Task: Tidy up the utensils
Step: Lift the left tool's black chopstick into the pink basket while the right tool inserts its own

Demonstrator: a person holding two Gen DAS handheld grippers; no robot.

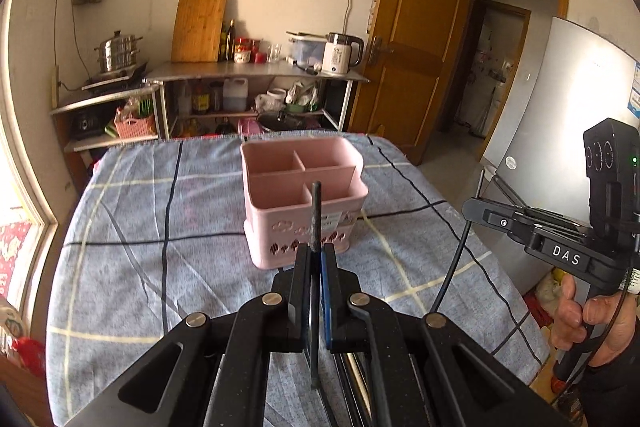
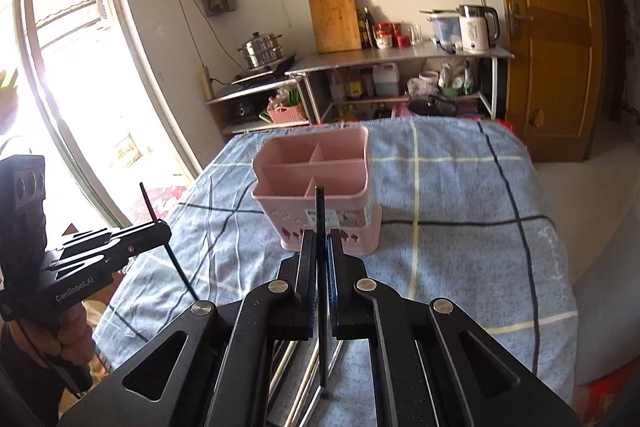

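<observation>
A pink utensil holder (image 1: pixel 276 211) (image 2: pixel 348 223) with several empty compartments stands on the blue checked tablecloth (image 1: pixel 160 211). My left gripper (image 1: pixel 316 251) is shut on a thin black chopstick (image 1: pixel 316 211) that sticks up in front of the holder; the same gripper (image 2: pixel 162 227) shows at the left of the right wrist view. My right gripper (image 2: pixel 320 239) is shut on a second black chopstick (image 2: pixel 319 211), also raised just short of the holder, and this gripper (image 1: pixel 469 205) appears at the right of the left wrist view. Both grippers are above the cloth, apart from the holder.
Steel utensil handles (image 2: pixel 288 367) lie on the cloth under my right gripper. Behind the table stand metal shelves (image 1: pixel 256 73) with a cutting board, kettle and pots. A wooden door (image 1: pixel 416 39) and a fridge (image 1: pixel 560 115) are to the right, a window (image 2: pixel 68 39) to the left.
</observation>
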